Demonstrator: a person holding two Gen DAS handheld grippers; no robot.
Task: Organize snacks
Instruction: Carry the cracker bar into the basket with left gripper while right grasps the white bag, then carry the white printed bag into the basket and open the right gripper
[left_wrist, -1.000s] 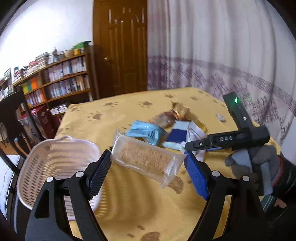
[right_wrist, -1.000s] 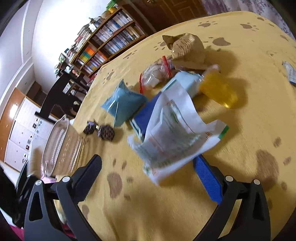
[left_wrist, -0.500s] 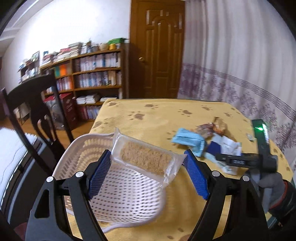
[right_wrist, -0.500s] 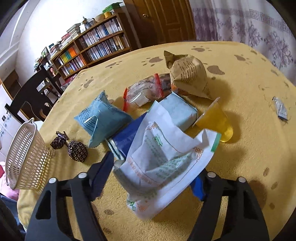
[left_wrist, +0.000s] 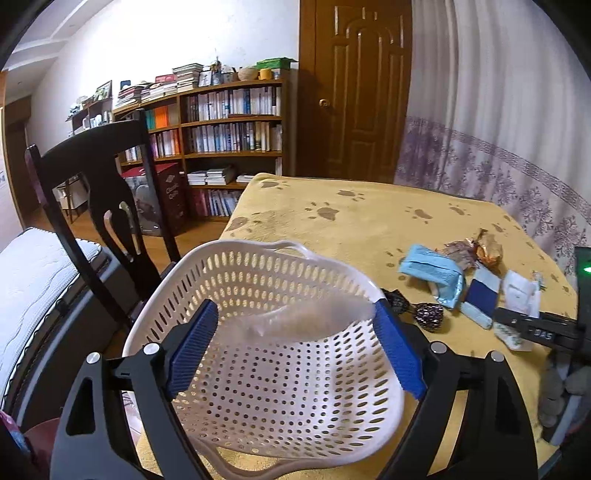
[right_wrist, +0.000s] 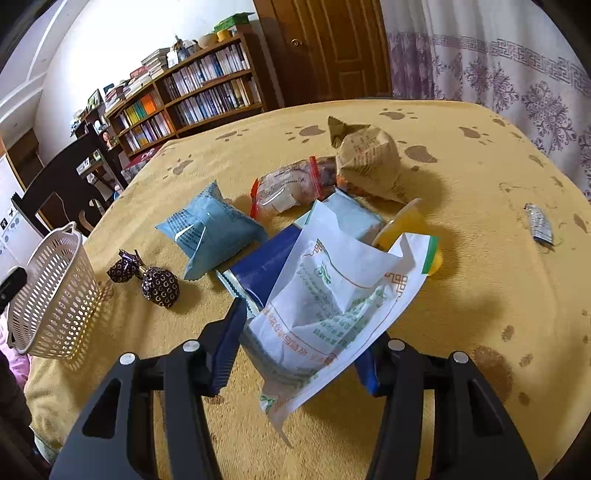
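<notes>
Table (right_wrist: 480, 184) — snacks (right_wrist: 210, 229), basket (right_wrist: 55, 288)

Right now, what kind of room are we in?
Most likely a living or dining room in a home: a wooden bookshelf packed with books, a dark wooden chair at a table with a paw-print yellow tablecloth, and a panelled wooden door beside patterned curtains.

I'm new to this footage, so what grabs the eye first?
The white perforated basket fills the left wrist view, at the table's near corner, with a blurred clear snack packet between the left tongs above it. In the right wrist view, the right tongs grip a white printed packet before the snack pile.
</notes>
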